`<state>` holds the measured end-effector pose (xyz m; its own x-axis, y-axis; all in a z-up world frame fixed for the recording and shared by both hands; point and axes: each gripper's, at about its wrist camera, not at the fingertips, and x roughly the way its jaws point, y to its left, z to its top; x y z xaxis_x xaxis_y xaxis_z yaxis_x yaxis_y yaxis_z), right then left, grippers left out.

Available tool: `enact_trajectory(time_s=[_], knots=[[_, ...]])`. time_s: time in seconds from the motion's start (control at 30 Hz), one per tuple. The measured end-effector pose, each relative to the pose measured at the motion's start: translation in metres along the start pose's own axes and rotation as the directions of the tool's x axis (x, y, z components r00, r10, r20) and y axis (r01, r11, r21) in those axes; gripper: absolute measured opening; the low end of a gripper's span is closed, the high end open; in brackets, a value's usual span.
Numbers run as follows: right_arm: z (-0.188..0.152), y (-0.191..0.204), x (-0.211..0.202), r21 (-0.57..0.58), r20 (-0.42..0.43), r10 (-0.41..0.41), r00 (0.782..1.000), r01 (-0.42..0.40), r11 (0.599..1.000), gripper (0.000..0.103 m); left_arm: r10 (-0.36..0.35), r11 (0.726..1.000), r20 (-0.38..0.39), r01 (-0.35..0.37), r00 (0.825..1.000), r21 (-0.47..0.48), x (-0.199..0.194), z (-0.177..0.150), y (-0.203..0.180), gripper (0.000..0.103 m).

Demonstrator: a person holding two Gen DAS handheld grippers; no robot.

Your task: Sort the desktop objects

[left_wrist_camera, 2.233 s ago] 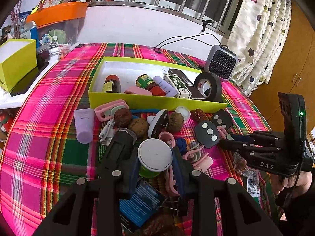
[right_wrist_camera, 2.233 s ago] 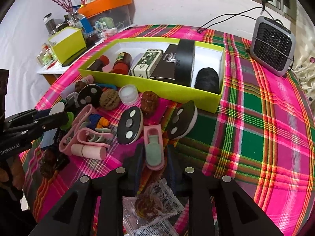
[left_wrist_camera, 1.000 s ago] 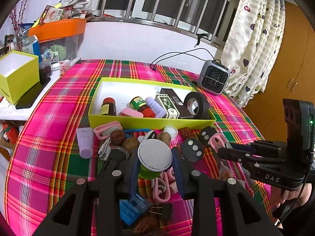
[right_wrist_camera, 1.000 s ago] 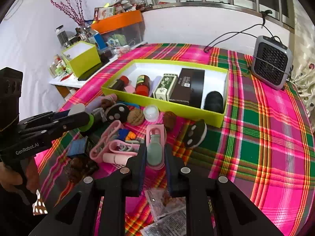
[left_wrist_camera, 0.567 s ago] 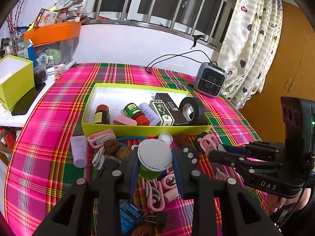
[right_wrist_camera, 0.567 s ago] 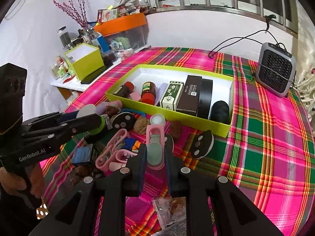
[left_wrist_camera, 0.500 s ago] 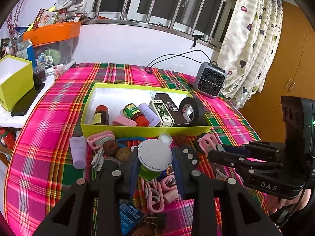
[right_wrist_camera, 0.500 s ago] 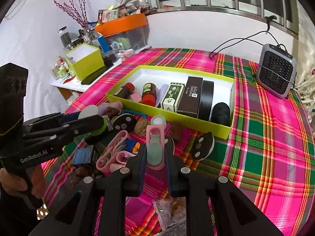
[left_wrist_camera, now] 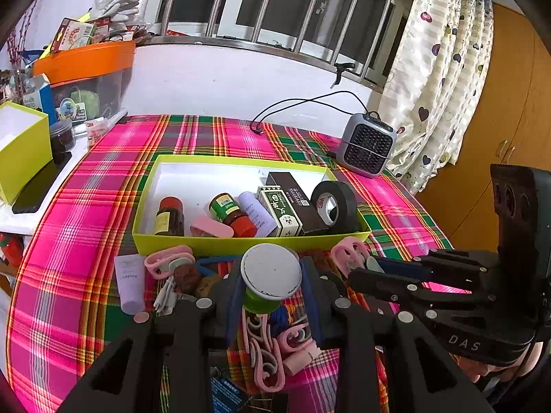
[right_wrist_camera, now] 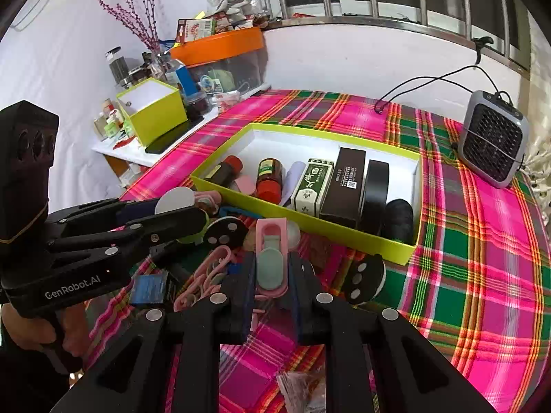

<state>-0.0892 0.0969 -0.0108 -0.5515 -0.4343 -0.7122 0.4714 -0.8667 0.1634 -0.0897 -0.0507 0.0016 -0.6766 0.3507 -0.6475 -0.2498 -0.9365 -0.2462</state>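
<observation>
- Tabletop (left_wrist_camera: 86,213) under pink-green plaid cloth; barred window (left_wrist_camera: 275,7) behind.
- Left gripper (left_wrist_camera: 272,296) fingers grasp a green white-capped jar (left_wrist_camera: 270,275), lifted before the yellow-green tray (left_wrist_camera: 241,242).
- Right gripper (right_wrist_camera: 272,275) fingers clench a pink clip (right_wrist_camera: 271,258).

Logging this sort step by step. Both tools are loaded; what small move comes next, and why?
Probably carry both forward over the tray: the left tool grips a white-capped jar, the right tool a pink clip, both short of its near wall.
</observation>
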Motion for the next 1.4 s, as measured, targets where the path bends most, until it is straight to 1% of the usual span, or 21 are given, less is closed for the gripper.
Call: enact_trajectory(time_s=[0.6, 1.4], knots=[[0.025, 0.001, 0.015, -0.015, 0.02, -0.006, 1.0, 0.006, 1.0, 0.018, -0.002, 1.0, 0.022, 0.002, 1.0, -0.011, 0.016, 0.023, 0.009, 0.031], [0.065, -0.006, 0.048, 0.031, 0.048, -0.015, 0.999, 0.014, 0.999, 0.018, 0.031, 0.998, 0.037, -0.029, 0.999, -0.061, 0.049, 0.054, 0.04, 0.031]])
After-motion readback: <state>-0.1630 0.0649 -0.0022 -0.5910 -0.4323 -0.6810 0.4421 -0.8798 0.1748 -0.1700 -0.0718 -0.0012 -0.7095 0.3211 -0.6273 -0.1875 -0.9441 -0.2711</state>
